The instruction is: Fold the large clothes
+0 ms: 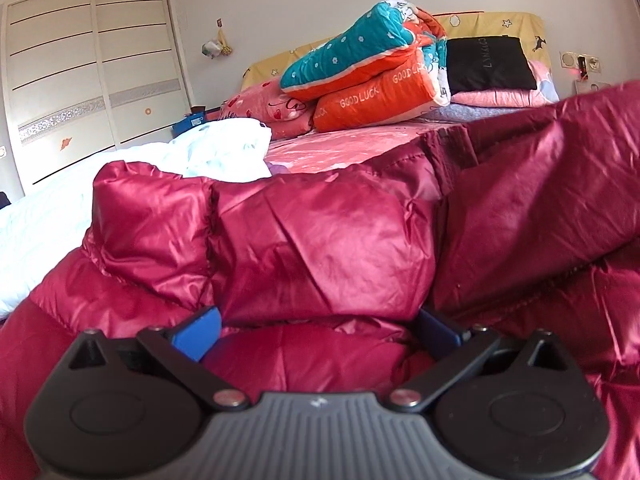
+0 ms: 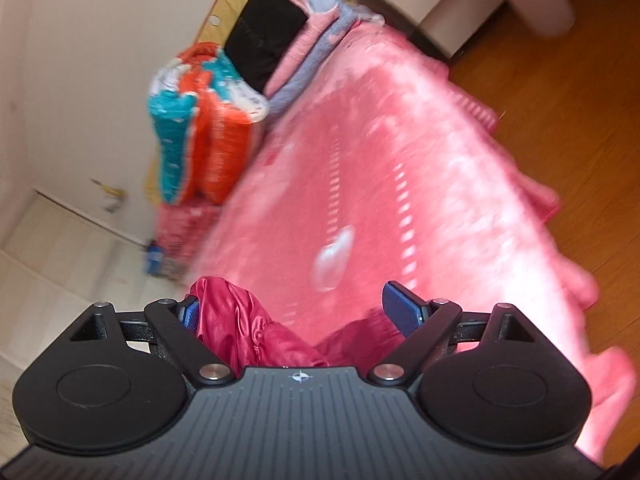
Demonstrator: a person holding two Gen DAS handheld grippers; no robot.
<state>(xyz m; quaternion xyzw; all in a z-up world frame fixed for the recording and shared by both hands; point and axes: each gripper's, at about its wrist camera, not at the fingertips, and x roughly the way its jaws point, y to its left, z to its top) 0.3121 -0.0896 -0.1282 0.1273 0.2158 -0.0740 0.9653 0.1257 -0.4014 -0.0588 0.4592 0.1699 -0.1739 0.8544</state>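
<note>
While the crimson puffer jacket [image 1: 320, 240] lies bunched on the near pink bed [image 2: 380, 160], the left gripper [image 1: 320, 324] spreads wide around a fold, and the right gripper [image 2: 306, 312] gapes, fabric between its jaws unpinched.

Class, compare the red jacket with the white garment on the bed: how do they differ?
The red jacket is glossy and puffy; the white garment is matte and lies flatter. The jacket bulges between the left gripper's open fingers; the white garment lies untouched to the left. Both rest unfolded on the bed.
</note>
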